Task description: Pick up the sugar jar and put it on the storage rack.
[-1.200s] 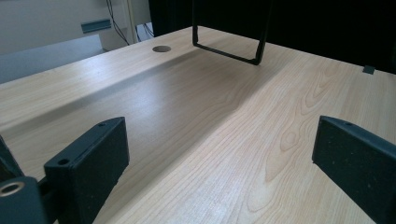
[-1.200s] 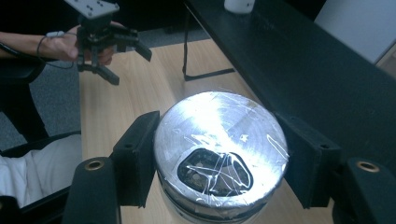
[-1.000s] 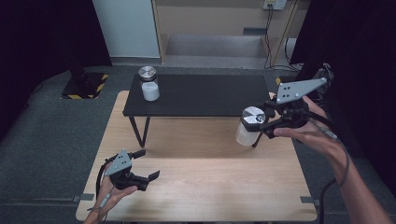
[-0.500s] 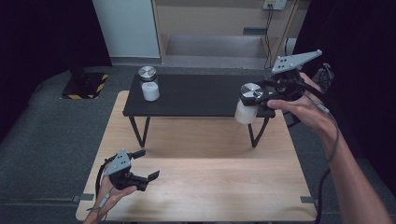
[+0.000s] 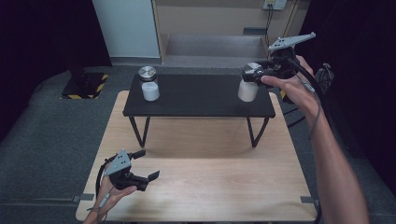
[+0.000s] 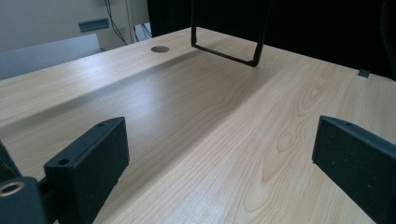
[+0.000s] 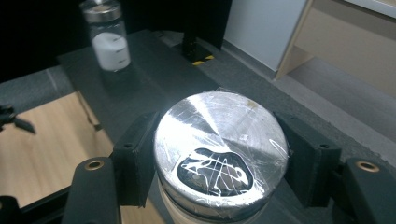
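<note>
Right tool [image 5: 256,77] clamped around jar [image 5: 248,88]

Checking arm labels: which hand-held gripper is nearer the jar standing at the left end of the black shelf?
Right. The right hand-held gripper is over the shelf's far end; the left hand-held gripper is low over the wooden table, farther from that jar.

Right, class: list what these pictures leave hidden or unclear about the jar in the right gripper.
- Held jar, right gripper view: body hidden beneath its own lid.
- Its base, high view: whether it touches the black shelf cannot be told.
- Lid's dark mark: unreadable under crinkled film.
- Right gripper fingers, high view: covered by the hand.
</note>
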